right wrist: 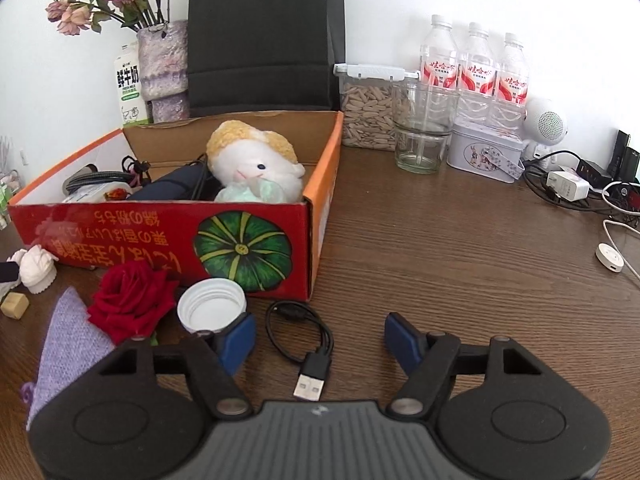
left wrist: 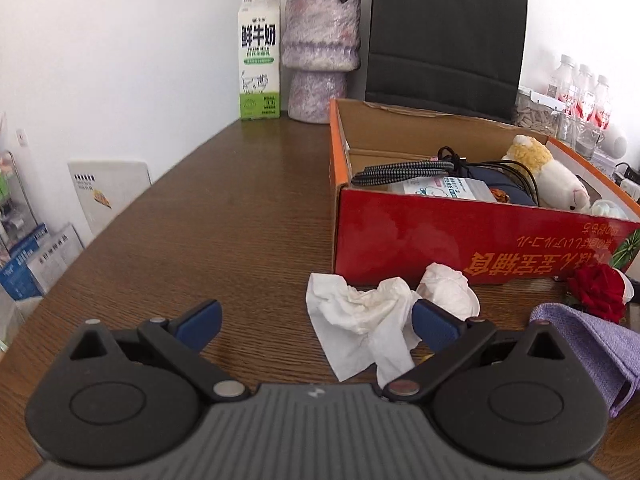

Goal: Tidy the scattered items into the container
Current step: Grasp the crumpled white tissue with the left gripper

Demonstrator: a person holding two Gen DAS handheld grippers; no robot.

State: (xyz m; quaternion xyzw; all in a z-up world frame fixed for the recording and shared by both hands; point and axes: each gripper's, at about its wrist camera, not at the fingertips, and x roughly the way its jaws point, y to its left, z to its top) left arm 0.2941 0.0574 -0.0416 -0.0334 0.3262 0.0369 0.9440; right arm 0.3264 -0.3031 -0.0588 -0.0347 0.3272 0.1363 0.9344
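Observation:
A red cardboard box (left wrist: pixel 440 236) (right wrist: pixel 160 236) stands on the brown table and holds a plush sheep (right wrist: pixel 256 164), cables and small packs. In front of it lie crumpled white tissues (left wrist: pixel 360 316), a red rose (right wrist: pixel 128 300) (left wrist: pixel 598 292), a purple cloth (right wrist: pixel 68 352) (left wrist: pixel 592 344), a white lid (right wrist: pixel 212 308), a black USB cable (right wrist: pixel 304 344) and a small beige block (right wrist: pixel 15 305). My left gripper (left wrist: pixel 316 320) is open, its right finger against the tissues. My right gripper (right wrist: pixel 320 340) is open, low over the USB cable.
A milk carton (left wrist: pixel 259 60), a purple vase (left wrist: pixel 320 48) and a black bag (left wrist: pixel 444 36) stand behind the box. Right of the box are a seed jar (right wrist: pixel 368 112), a glass (right wrist: pixel 422 128), water bottles (right wrist: pixel 476 68), a tin (right wrist: pixel 484 152) and chargers (right wrist: pixel 568 184).

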